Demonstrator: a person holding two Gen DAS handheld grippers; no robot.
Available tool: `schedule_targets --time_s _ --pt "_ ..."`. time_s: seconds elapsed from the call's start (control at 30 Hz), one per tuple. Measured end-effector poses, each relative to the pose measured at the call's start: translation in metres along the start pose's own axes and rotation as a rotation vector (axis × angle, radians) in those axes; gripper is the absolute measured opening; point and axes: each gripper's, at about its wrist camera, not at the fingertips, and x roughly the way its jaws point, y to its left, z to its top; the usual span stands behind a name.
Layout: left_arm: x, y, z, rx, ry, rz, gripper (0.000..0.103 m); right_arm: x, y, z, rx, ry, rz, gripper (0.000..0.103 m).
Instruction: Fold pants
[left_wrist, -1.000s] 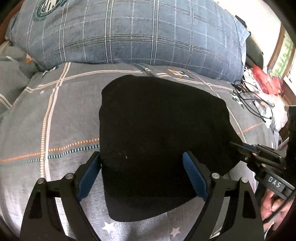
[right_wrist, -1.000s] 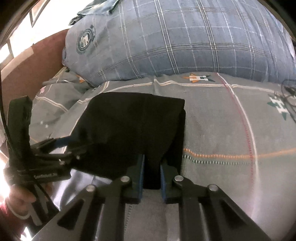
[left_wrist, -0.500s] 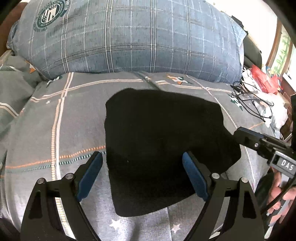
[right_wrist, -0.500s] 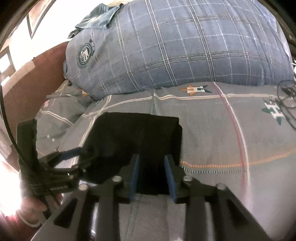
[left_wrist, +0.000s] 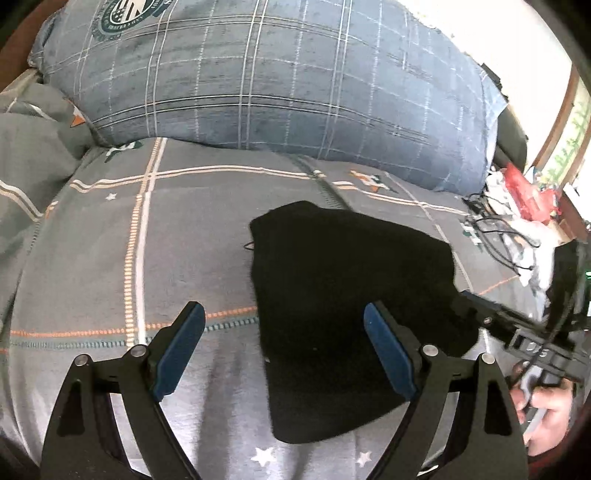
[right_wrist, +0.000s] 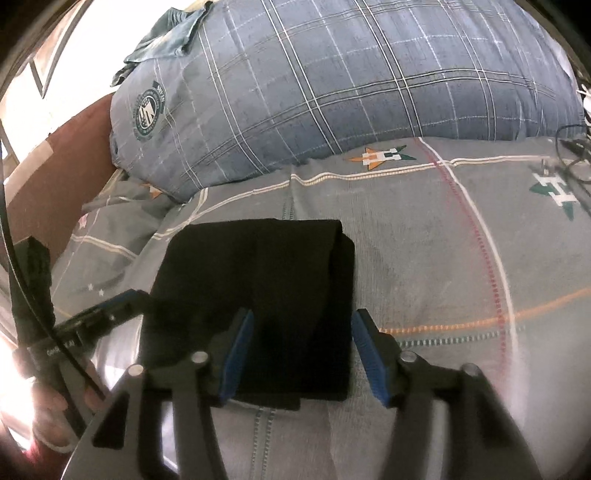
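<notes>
Fingers of the right gripper are opening, pads off the folded black pants lying between them on the grey bedspread. Left gripper hangs wide open and empty over the pants' left edge. Beyond lies a blue plaid pillow.

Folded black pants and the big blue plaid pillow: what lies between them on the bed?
Only bare grey bedsheet between pants and pillow, crossed by a striped line and a star motif, seen in the right wrist view.
</notes>
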Motion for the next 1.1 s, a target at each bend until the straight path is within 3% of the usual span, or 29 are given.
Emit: schedule_targets --time_s 0.2,0.33,0.4,0.47,0.5,0.53,0.6,0.7,0.73,0.8,0.93,1.1 --pt "0.01 -0.008 0.014 0.037 -0.02 0.05 0.089 -0.002 0.017 0.017 -0.061 -0.065 -0.008 0.057" --pt "0.033 -0.005 0.033 0.035 -0.011 0.092 0.089 0.021 0.02 0.032 -0.061 -0.048 -0.083 0.057" --pt "0.042 -0.005 0.038 0.031 0.005 0.092 0.089 0.039 0.015 0.036 -0.052 -0.015 -0.074 0.052" --pt "0.051 -0.005 0.042 0.034 0.011 0.088 0.089 0.047 0.012 0.038 -0.07 -0.014 -0.077 0.034" --pt "0.054 -0.005 0.044 0.032 0.014 0.088 0.089 0.047 0.01 0.038 -0.069 -0.021 -0.07 0.03" --pt "0.058 -0.005 0.046 0.029 0.016 0.086 0.09 0.046 0.006 0.039 -0.055 -0.033 -0.08 0.018" --pt "0.071 -0.004 0.047 0.017 0.021 0.098 0.096 0.046 -0.004 0.04 -0.007 -0.041 -0.07 0.017" --pt "0.083 0.002 0.045 -0.036 0.038 0.082 0.097 0.054 -0.009 0.037 0.013 -0.046 -0.07 0.018" --pt "0.082 0.003 0.045 -0.044 0.036 0.074 0.097 0.053 -0.006 0.037 -0.008 -0.046 -0.086 0.019" --pt "0.076 0.005 0.044 -0.047 0.033 0.062 0.097 0.049 -0.003 0.038 -0.027 -0.037 -0.115 0.032" --pt "0.057 0.005 0.038 -0.045 0.02 0.063 0.097 0.018 0.0 0.034 -0.03 -0.062 -0.101 0.034" --pt "0.039 0.005 0.025 -0.052 0.005 0.073 0.097 -0.011 0.027 0.016 -0.132 -0.07 -0.05 0.034"
